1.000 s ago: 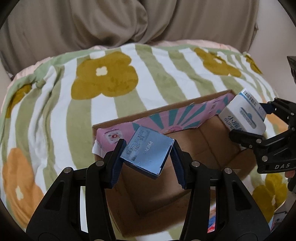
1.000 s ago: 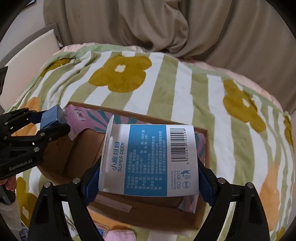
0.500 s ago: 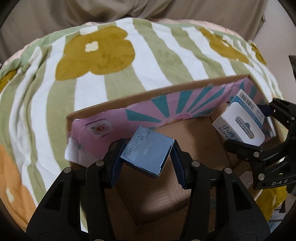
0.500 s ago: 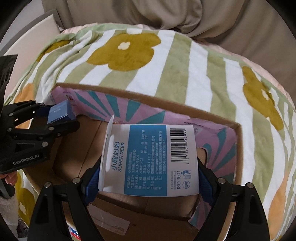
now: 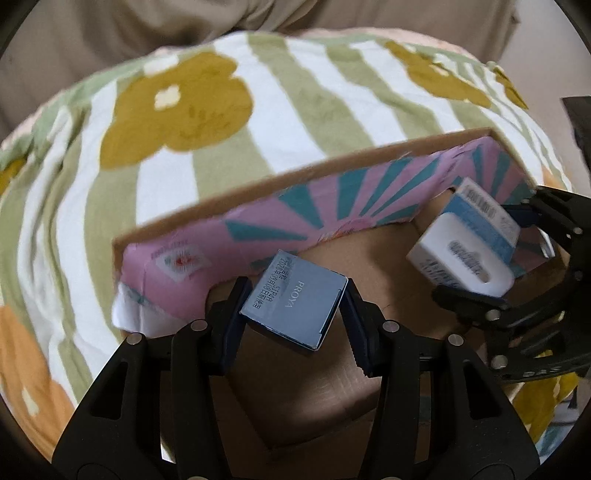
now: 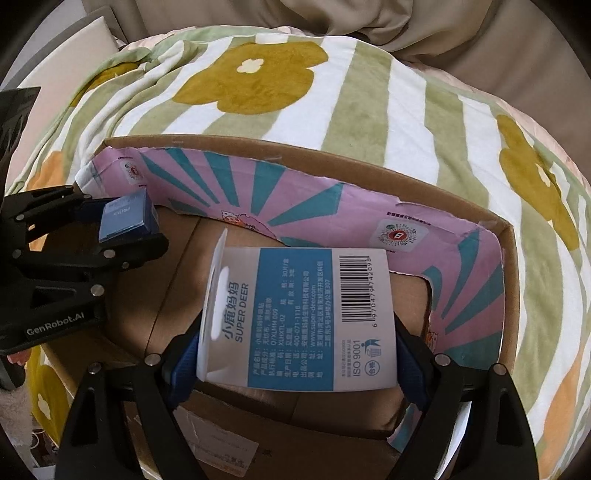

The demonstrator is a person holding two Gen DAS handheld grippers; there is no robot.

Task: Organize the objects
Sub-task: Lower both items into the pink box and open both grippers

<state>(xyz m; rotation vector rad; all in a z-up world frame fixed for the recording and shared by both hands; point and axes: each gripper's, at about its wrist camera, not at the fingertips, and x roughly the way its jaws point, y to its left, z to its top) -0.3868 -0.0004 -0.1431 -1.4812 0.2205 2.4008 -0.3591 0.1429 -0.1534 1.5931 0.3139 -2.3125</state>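
An open cardboard box (image 5: pixel 306 166) (image 6: pixel 508 280) lined with pink and teal paper lies on a flowered blanket. My left gripper (image 5: pixel 293 306) is shut on a small blue PROYA box (image 5: pixel 295 299), held inside the cardboard box near its left end; it also shows in the right wrist view (image 6: pixel 125 218). My right gripper (image 6: pixel 295 350) is shut on a white and blue SUPER DEER box (image 6: pixel 299 321), held inside the cardboard box toward its right end; it also shows in the left wrist view (image 5: pixel 469 247).
The green-and-white striped blanket (image 5: pixel 221 122) with mustard flowers covers the bed around the box. A beige cushion or backrest (image 6: pixel 406 29) rises behind. A white panel (image 6: pixel 62 110) stands at the far left. A shipping label (image 6: pixel 218 450) sits on the box's near flap.
Both grippers have moved forward and down into the cardboard box, each still holding its item. The box now fills more of both views.
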